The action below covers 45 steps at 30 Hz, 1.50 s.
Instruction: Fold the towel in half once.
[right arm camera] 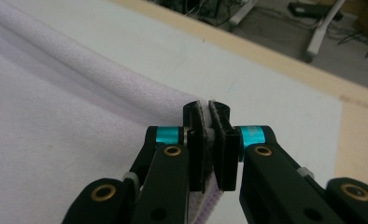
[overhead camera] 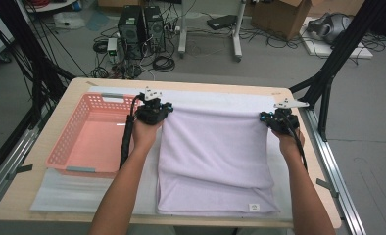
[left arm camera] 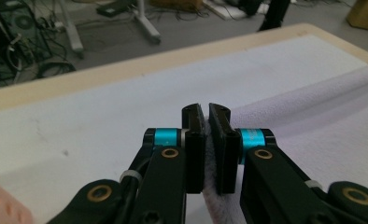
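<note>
Left gripper (overhead camera: 160,105) pinches the far-left corner of the towel (overhead camera: 215,152), which lies mid-table on the white mat (overhead camera: 63,193) beside the pink basket (overhead camera: 90,134); right gripper (overhead camera: 270,117) pinches the far-right corner, jaws pressed on cloth on both sides. Lift both corners level and together, keep the far edge taut, and draw it toward you so it lands square on the near hem. Towel is pale lilac terry, soft, thick, already doubled near you; basket is rigid perforated plastic.

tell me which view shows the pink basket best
The high view: the pink basket sits whole, left of the towel. The left gripper view catches a pink corner at its lower left edge.
</note>
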Tool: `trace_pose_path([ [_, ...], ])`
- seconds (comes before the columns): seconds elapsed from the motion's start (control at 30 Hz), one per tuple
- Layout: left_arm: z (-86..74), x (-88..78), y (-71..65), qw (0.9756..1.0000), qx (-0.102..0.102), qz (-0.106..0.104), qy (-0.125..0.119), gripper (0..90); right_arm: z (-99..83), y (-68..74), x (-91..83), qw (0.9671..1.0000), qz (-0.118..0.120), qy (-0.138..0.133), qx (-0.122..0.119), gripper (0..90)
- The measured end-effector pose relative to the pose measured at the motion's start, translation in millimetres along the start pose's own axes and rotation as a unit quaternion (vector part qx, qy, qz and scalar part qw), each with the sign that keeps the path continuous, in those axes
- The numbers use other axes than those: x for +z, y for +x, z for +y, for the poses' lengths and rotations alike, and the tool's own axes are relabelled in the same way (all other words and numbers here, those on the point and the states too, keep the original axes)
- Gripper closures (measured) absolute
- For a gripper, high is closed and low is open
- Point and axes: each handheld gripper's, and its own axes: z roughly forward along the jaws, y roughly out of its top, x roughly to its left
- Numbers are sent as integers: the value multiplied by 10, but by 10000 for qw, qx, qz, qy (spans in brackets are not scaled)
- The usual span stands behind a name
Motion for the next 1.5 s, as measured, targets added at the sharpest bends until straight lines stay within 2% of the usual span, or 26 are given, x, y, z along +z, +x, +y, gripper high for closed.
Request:
trace_pose_path([
  [0.13,124,65,81,9994,-113,153,-304,843,162,-10,85,9994,-254,-222,26,858],
  [0.17,128,70,89,9990,-196,168,-374,835,201,-11,107,9988,-379,-304,15,858],
  [0.2,119,84,88,9989,-263,156,-358,815,243,-21,135,9982,-486,-356,80,856],
  [0.23,102,102,77,9991,-289,197,-255,750,282,-29,165,9970,-658,-376,166,843],
  [0.27,70,120,54,9989,-378,209,-198,649,301,-36,192,9953,-841,-412,266,782],
  [0.3,34,126,35,9989,-388,202,-142,584,296,-50,210,9930,-987,-484,437,680],
  [0.33,4,130,14,9991,-372,214,-66,558,280,-84,222,9913,-995,-473,716,642],
  [0.37,-40,130,-8,9989,-415,205,-99,522,262,-112,224,9898,-922,-462,984,643],
  [0.4,-81,125,-21,9989,-437,181,-74,503,244,-132,221,9897,-810,-436,1096,641],
  [0.5,-207,135,-63,9990,-442,69,87,485,210,-130,185,9921,-633,-355,1022,624],
  [0.57,-292,130,-86,9988,-465,-47,137,475,184,-144,147,9928,-449,-248,1084,624],
  [0.63,-343,148,-119,9976,-484,-256,431,467,149,-160,120,9927,-316,-168,1151,621],
  [0.67,-360,142,-136,9975,-478,-309,417,460,120,-166,105,9932,-180,-64,1151,622],
  [0.73,-411,96,-182,9984,-428,-335,158,479,67,-158,80,9938,-53,54,1111,624],
  [0.77,-433,84,-192,9982,-424,-385,152,483,30,-154,67,9936,95,118,1122,626],
  [0.83,-469,69,-210,9975,-401,-525,259,473,-53,-136,40,9946,172,269,992,636],
  [0.9,-514,26,-237,9979,-355,-534,102,478,-142,-128,11,9935,313,399,1020,637],
  [0.97,-551,-12,-242,9970,-421,-654,61,478,-223,-116,-16,9930,405,452,1013,637],
  [1.03,-604,-50,-262,9965,-400,-729,5,478,-290,-97,-48,9926,492,470,1010,633],
  [1.13,-665,-90,-284,9960,-362,-814,62,474,-372,-67,-101,9930,601,462,901,613],
  [1.2,-671,-105,-303,9952,-290,-919,193,449,-390,-54,-126,9905,790,557,980,579],
  [1.23,-671,-124,-318,9952,-250,-935,166,448,-388,-38,-146,9896,840,567,1017,579],
  [1.3,-691,-172,-341,9953,-264,-935,-25,450,-369,7,-191,9906,854,547,923,577],
  [1.37,-727,-201,-354,9951,-248,-961,22,453,-348,48,-223,9914,857,548,827,568],
  [1.5,-864,-246,-397,9949,-263,-962,123,448,-346,101,-265,9923,811,513,782,577],
])
